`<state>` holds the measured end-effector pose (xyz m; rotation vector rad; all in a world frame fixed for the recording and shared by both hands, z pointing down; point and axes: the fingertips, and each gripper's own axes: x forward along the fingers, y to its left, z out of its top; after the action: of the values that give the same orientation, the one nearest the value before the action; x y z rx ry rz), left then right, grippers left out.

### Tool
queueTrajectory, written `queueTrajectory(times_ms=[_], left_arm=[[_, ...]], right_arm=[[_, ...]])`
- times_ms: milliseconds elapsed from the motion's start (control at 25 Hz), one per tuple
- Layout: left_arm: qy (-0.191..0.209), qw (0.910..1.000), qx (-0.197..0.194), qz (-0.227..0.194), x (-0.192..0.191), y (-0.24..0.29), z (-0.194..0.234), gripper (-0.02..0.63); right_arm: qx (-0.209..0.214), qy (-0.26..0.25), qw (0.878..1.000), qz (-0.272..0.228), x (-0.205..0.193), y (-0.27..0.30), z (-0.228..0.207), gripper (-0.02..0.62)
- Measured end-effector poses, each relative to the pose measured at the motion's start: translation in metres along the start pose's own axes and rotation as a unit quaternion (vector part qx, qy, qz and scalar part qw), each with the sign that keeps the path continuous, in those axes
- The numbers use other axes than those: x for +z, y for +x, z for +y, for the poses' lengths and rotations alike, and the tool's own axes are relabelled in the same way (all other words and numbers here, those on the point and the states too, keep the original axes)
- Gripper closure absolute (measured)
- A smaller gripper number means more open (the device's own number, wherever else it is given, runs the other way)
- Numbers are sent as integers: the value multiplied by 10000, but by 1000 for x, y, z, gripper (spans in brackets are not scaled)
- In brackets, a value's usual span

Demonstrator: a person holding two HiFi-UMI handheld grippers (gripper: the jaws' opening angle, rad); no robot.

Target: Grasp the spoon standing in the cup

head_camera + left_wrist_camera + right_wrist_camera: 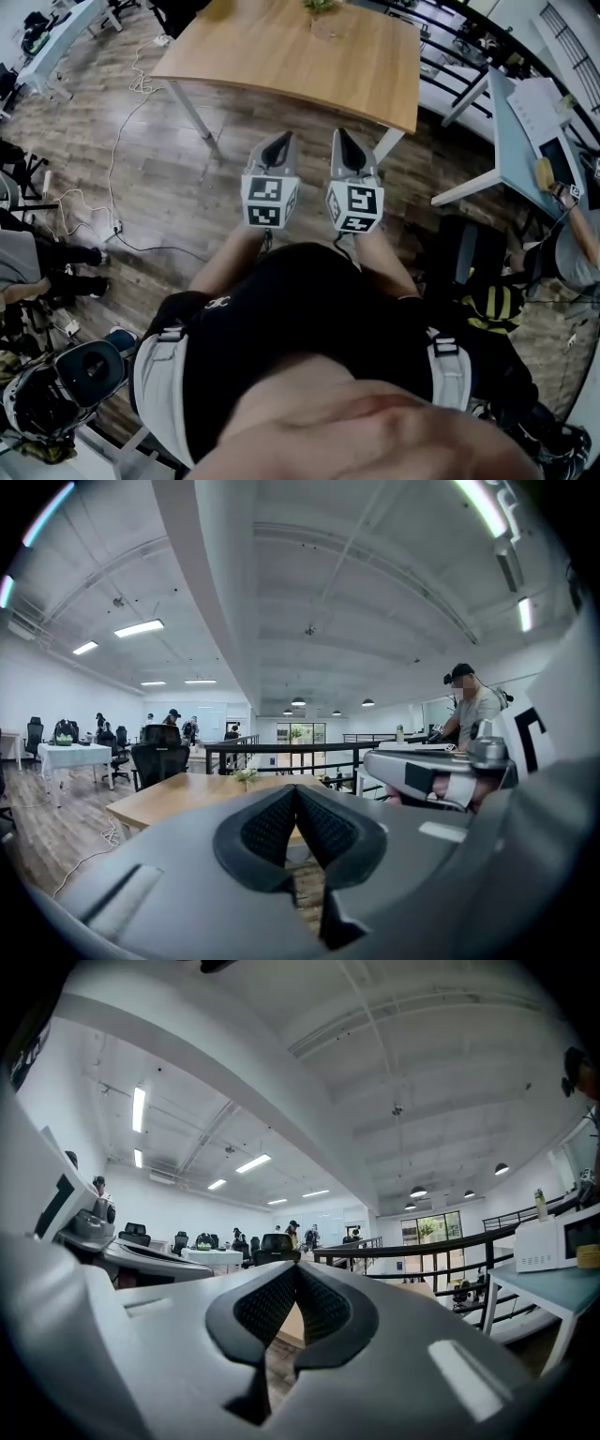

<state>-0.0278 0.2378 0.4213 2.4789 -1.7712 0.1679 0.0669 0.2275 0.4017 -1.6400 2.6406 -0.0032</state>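
Approach step: left claw (279,141), right claw (340,136) both pressed together, empty. Light wooden bench (281,56) at 12 o'clock. Next: advance, part one claw.

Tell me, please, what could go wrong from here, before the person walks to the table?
1. The left tool and the right tool both have their jaws together. If they arrive like this, they could push a thing away rather than grip it.
2. A white cable lies on the floor left of the table; a foot could catch it.
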Motion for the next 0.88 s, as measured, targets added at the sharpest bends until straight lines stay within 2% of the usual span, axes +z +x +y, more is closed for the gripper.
queueTrajectory(times_ms=[360, 640, 880], left_arm=[[-27, 10000, -89, -15, 0, 13, 56, 594], [-110, 9999, -70, -12, -1, 20, 77, 594], [-173, 9998, 50, -29, -5, 38, 94, 594]], right_arm=[[-135, -75, 9999, -19, 0, 45, 27, 595], [-203, -159, 9997, -1, 5, 66, 25, 595], [-90, -245, 9997, -1, -2, 91, 23, 595]])
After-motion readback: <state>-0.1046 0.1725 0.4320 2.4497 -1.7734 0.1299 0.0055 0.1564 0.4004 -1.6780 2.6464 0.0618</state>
